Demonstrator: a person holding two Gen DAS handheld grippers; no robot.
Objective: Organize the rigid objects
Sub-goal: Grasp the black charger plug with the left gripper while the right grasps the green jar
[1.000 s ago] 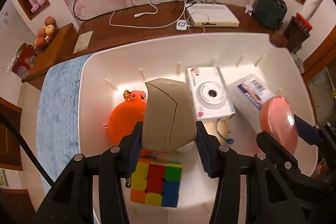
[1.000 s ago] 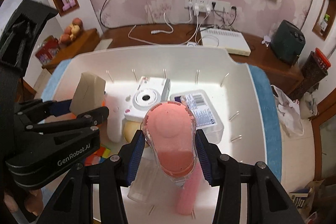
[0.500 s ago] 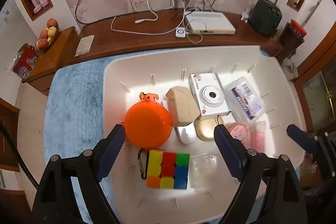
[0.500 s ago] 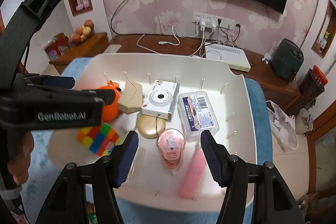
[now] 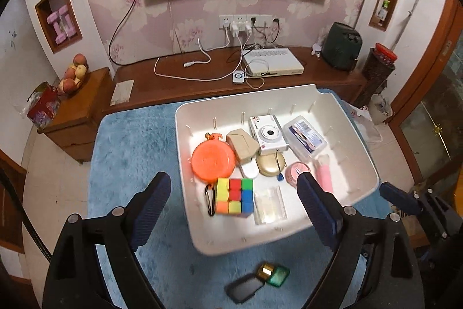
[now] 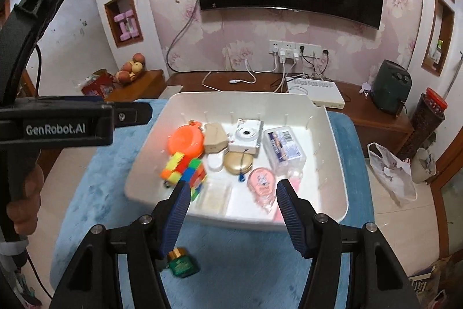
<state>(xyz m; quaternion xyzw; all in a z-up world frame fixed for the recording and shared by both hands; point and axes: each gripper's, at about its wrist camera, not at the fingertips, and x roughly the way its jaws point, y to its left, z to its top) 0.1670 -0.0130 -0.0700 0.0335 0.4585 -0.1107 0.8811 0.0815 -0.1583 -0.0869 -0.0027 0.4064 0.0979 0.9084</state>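
Observation:
A white tray (image 5: 361, 152) on the blue rug holds an orange disc (image 5: 212, 161), a beige box (image 5: 242, 146), a white camera (image 5: 269, 133), a labelled clear box (image 5: 303, 136), a gold compact (image 5: 270, 164), a pink round case (image 6: 262, 181), a pink tube (image 5: 324, 175), a colour cube (image 5: 235, 195) and a clear packet (image 5: 270, 204). My left gripper (image 5: 234, 181) hangs above the tray's near edge, its jaws opening with nothing between them. My right gripper (image 6: 233, 187) is open and empty, above the same edge.
On the blue rug (image 5: 130, 152) in front of the tray lie a green bottle with a gold cap (image 5: 275, 274) and a flat black item (image 5: 244, 288). Behind the tray stands a wooden console (image 5: 202, 77) with cables and a white box. A hand (image 6: 23, 201) holds the left gripper.
The left gripper let go of the beige box and the right let go of the pink round case. Both opened and pulled up and back from the tray.

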